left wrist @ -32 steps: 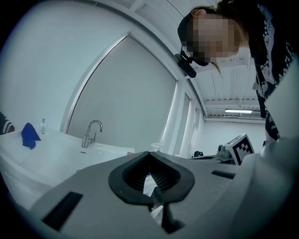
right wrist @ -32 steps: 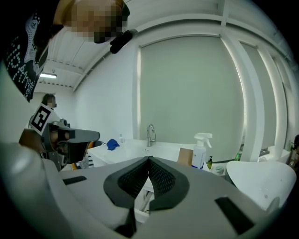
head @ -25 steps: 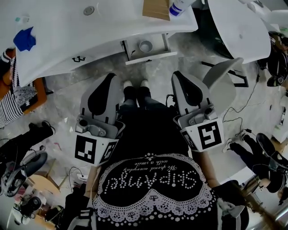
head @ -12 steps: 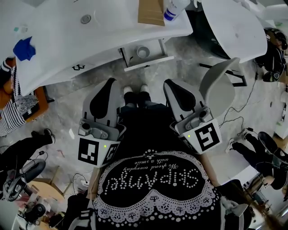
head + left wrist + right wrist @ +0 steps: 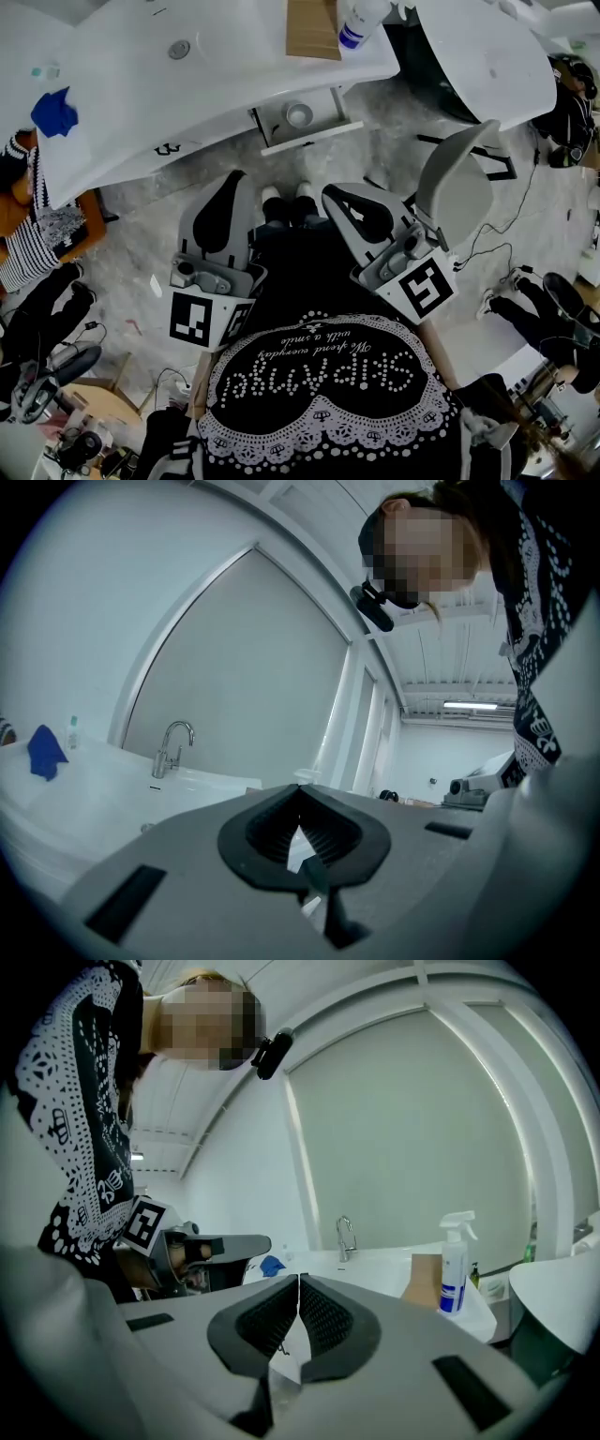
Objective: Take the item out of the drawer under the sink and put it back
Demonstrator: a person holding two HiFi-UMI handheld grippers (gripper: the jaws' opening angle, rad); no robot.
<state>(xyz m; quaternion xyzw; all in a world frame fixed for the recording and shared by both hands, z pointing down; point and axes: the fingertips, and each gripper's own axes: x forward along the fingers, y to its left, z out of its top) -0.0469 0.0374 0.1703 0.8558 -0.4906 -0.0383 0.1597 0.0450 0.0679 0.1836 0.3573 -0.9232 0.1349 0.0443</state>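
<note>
Both claws are clenched on nothing. Left claw has its ribbed pads meeting at the tips, with only open air beyond them. Right claw shows the same, its pads pressed edge to edge and nothing caught between.

From the head view, the person stands at the front edge of a white counter, with one claw held on each side of the body. The left claw aims straight toward the counter, and the right claw angles inward toward the left one.

Under the counter's front edge the drawer is pulled open, just ahead of the person's shoes. The round item sits inside the drawer, near its middle and well apart from both claws.

On the counter, a drain marks the basin and a tap rises at the back edge. A blue cloth lies near the left edge. At the right end, a brown box stands just beside a spray bottle.

A grey chair is on the floor, close to the right claw's outer side.
</note>
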